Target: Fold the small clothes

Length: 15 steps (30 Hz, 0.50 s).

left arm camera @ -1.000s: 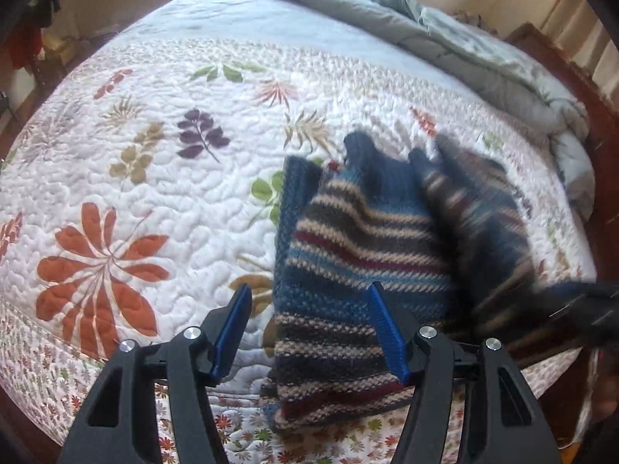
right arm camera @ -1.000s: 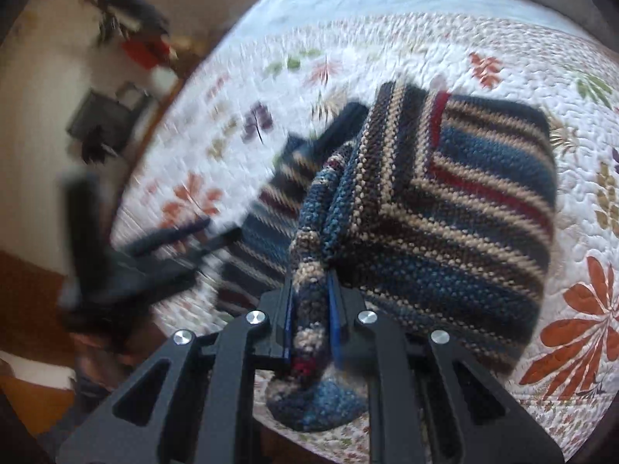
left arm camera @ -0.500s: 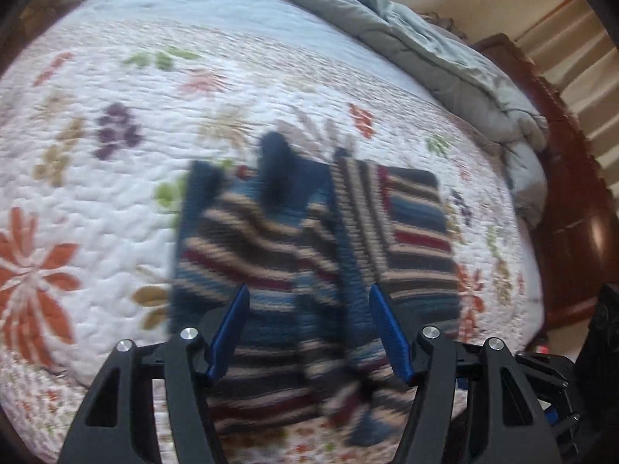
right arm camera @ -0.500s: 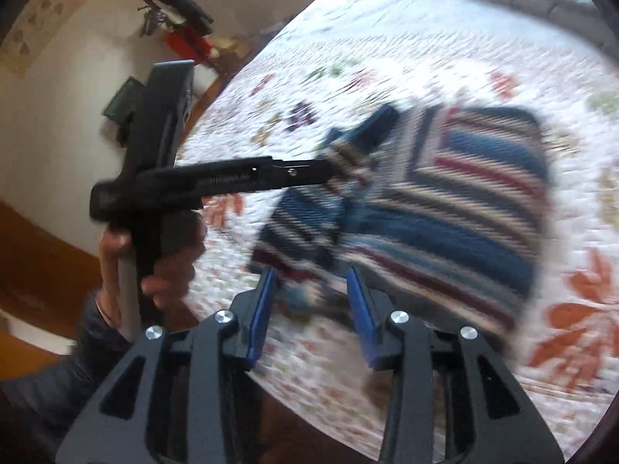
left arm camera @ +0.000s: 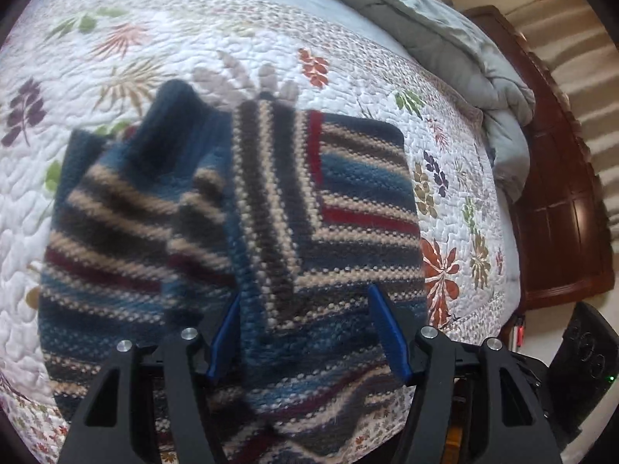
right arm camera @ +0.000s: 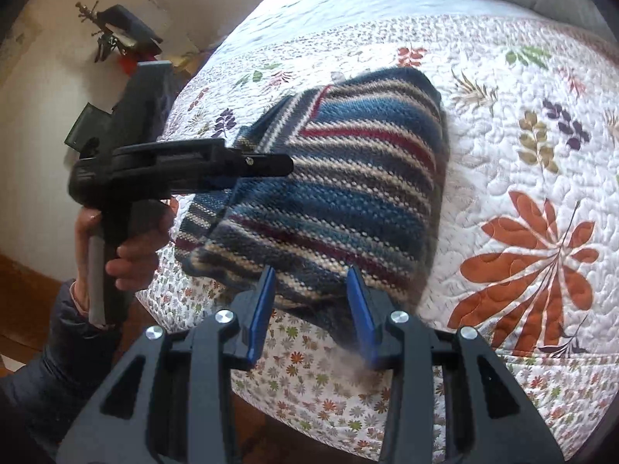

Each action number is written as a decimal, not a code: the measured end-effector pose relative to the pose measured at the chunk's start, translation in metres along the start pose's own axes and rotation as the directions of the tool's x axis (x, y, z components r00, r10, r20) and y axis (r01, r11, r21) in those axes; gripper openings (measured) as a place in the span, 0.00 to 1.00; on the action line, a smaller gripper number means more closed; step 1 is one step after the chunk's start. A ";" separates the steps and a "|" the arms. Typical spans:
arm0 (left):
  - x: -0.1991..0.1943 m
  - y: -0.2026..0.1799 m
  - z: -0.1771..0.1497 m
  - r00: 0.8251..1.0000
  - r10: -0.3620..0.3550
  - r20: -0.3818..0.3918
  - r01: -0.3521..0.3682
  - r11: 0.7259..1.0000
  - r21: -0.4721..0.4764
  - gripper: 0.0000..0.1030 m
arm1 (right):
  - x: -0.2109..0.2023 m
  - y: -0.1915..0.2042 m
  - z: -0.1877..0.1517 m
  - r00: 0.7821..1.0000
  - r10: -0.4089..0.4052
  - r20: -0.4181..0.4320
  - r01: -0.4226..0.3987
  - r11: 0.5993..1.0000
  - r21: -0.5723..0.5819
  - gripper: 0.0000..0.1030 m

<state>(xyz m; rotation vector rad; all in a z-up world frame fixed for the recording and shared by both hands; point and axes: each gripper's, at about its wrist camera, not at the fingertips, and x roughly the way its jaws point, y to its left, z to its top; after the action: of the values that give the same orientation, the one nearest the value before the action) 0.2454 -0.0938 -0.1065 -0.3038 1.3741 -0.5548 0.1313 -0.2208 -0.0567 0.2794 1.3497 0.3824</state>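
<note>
A striped knit sweater (left arm camera: 348, 201) in blue, beige, dark grey and red lies on the floral quilt (left arm camera: 154, 38), with one side folded over the middle. My left gripper (left arm camera: 305, 328) hovers open over the sweater's near part, and its pads do not press the knit. In the right wrist view the sweater (right arm camera: 348, 178) lies near the bed's edge. My right gripper (right arm camera: 311, 305) is open just in front of its lower hem, holding nothing. A hand (right arm camera: 127, 243) holds the left gripper (right arm camera: 271, 164) over the sweater's left side.
A bunched grey duvet (left arm camera: 445, 27) lies along the far side of the bed, with the dark wooden bed frame (left arm camera: 561, 201) beyond it. A wall with hanging items (right arm camera: 116, 38) and wooden floor lie to the left of the bed. Open quilt (right arm camera: 522, 154) stretches right of the sweater.
My right gripper has let go of the sweater's fold and opened, and drawn back toward the bed's edge. The flap now lies across the sweater. My left gripper has moved right, over the sweater.
</note>
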 end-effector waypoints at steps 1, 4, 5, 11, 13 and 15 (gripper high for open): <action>0.003 -0.002 0.001 1.000 0.010 -0.008 -0.010 1.000 0.004 0.54 | 0.001 -0.004 -0.001 1.000 -0.004 0.000 0.004 1.000 0.008 0.38; 0.011 0.000 0.001 0.999 0.015 -0.034 -0.015 1.000 -0.005 0.22 | 0.003 -0.012 -0.004 1.000 0.005 -0.002 -0.005 0.999 0.039 0.38; 0.010 0.002 0.001 1.000 0.008 -0.029 -0.008 1.000 -0.018 0.19 | 0.004 -0.014 -0.004 1.000 0.001 -0.002 -0.001 0.999 0.045 0.38; -0.043 0.013 -0.006 0.995 0.025 0.100 -0.023 0.999 -0.028 0.14 | 0.004 -0.021 -0.005 1.000 0.012 -0.003 -0.012 0.997 0.073 0.38; -0.049 0.021 -0.009 0.993 0.046 0.108 -0.043 0.998 -0.035 0.14 | 0.008 -0.018 -0.005 0.999 0.034 -0.004 -0.033 0.997 0.072 0.38; -0.039 0.040 -0.014 0.994 0.068 0.080 -0.063 0.996 -0.060 0.15 | 0.016 -0.014 -0.004 0.999 0.039 -0.014 -0.038 0.997 0.065 0.38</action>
<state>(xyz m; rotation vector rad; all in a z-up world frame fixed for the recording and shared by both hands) 0.2362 -0.0374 -0.0970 -0.3229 1.3176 -0.4446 0.1316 -0.2267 -0.0778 0.3573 1.3752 0.3736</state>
